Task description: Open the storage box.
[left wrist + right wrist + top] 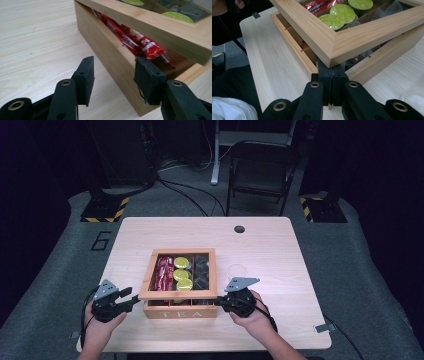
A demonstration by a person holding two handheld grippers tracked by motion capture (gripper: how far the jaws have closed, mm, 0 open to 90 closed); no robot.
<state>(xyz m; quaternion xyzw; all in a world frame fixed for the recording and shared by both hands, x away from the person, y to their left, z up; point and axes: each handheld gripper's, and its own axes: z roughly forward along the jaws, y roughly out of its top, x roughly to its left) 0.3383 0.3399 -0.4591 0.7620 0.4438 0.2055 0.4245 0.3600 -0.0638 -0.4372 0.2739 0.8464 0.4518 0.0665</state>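
From above, one wooden tea box [180, 312] sits near the front middle of the tabletop [260, 240]. Its lid [179, 294], a wooden frame with a see-through pane, is lifted a little at the front. Through the pane I count three green round pods [182, 273] in a row, a bunch of red packets [163, 272] on the left and dark things on the right that I cannot make out. Two hands hold two tools. The left hand-held gripper [134, 298] is just beside the box's left front corner. The right hand-held gripper [220, 303] is at the box's right front corner. One clear cup [237, 270] stands near the box, and one black chair [261, 170] stands behind the tabletop.

The left gripper view shows the box's side wall [110, 57] up close and the red packets [135, 42] poking out of the gap under the lid [160, 27]. The left hand-held gripper [113, 76] has its two jaws apart, one on each side of the box's corner, with nothing pinched between them. Two green pods show through the pane here.

The right gripper view shows the right hand-held gripper [331, 71] with jaws pressed tight together, tucked under the lid's corner [329, 47] and touching it. I count three green pods [342, 12] again, and inside the box there are thin wooden dividers [298, 41].
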